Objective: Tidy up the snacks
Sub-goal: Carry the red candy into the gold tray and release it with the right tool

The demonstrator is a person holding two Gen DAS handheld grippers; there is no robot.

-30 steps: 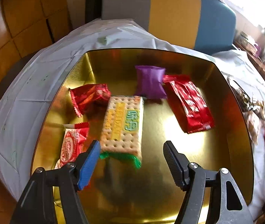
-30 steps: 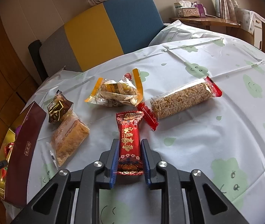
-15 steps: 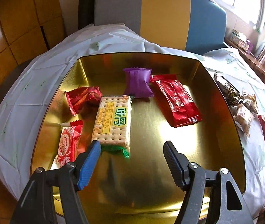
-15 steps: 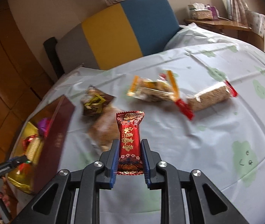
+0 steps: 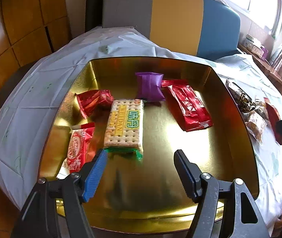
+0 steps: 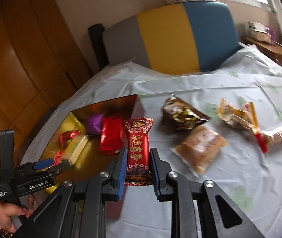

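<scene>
My right gripper (image 6: 138, 158) is shut on a red snack packet with gold characters (image 6: 138, 144) and holds it upright in the air, just right of the gold tin (image 6: 75, 115). My left gripper (image 5: 141, 158) is open and empty over the front of the gold tin (image 5: 240, 158). The tin holds a cracker pack (image 5: 125, 123), a purple packet (image 5: 150, 86), a long red packet (image 5: 186, 105) and two smaller red packets (image 5: 93, 101) (image 5: 79, 146). The left gripper also shows in the right wrist view (image 6: 49, 163).
Loose snacks lie on the white tablecloth (image 6: 240, 188) right of the tin: a dark brown packet (image 6: 182, 115), a brown cake packet (image 6: 200, 146), an orange-edged packet (image 6: 238, 117) and a long grain bar (image 6: 276, 136). A grey, yellow and blue chair (image 6: 170, 37) stands behind the table.
My right gripper has swung left with the red packet, from above the loose snacks toward the tin. My left gripper has drawn back a little, still open.
</scene>
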